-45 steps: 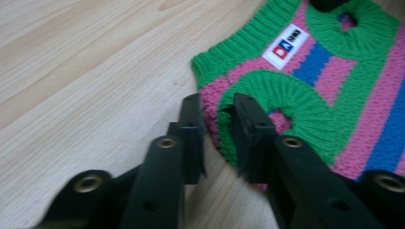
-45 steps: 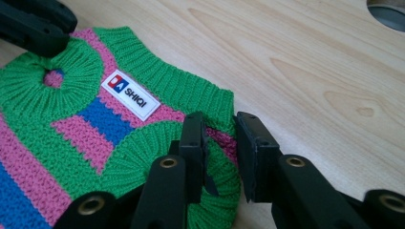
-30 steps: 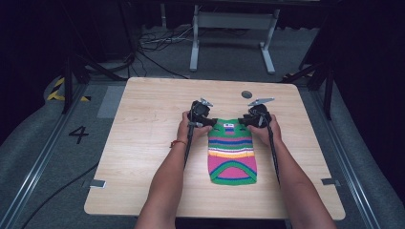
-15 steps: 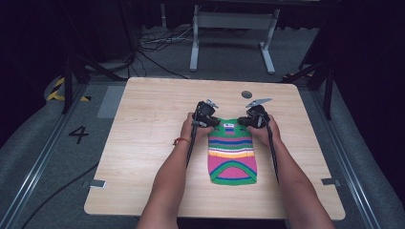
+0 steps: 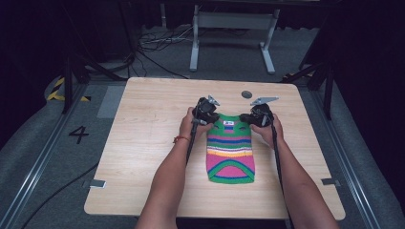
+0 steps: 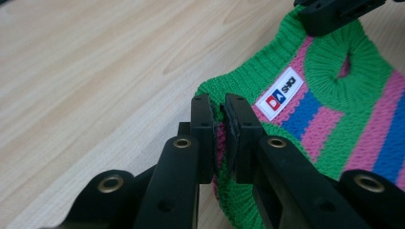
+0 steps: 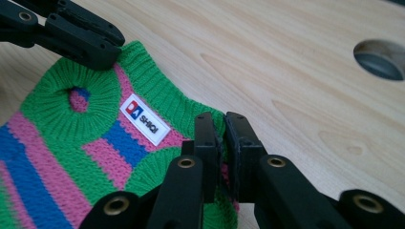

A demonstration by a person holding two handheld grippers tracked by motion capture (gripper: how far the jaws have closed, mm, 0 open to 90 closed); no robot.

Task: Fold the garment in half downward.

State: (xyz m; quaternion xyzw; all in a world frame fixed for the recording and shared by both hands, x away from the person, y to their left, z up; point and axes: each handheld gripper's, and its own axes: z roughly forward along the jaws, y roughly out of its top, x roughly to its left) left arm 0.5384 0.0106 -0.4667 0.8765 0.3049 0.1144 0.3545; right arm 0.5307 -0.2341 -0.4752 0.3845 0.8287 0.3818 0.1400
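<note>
High view first: a pale wood-grain tabletop with rounded corners carries one knitted garment, a small striped sweater, lying flat near the middle and slightly toward the person's right. Its long axis runs from the far edge of the tabletop toward the person, with the collar end farthest away and the rounded green hem nearest. Beyond the collar sits a round hole in the tabletop.

Both hands are at the far end of the sweater, one at each top corner. The left gripper has its jaws clamped on the corner of the shoulder on its side, and the right gripper is clamped on the opposite corner; the jaws of both have just been closing, and knit fabric is pinched between the pads in each gripper view. So the garment hangs back from the jaws toward the person — any lift or fold would, I judge, draw the collar end up and over along that long axis, with both hands equally near.

The sweater is a chunky rib knit, soft and limp, in green, pink, blue and yellow-orange bands, with green ribbed trim at the neck and round armholes. In the left gripper view, a small white woven label lies sewn just inside the neckline — between the two grips.
</note>
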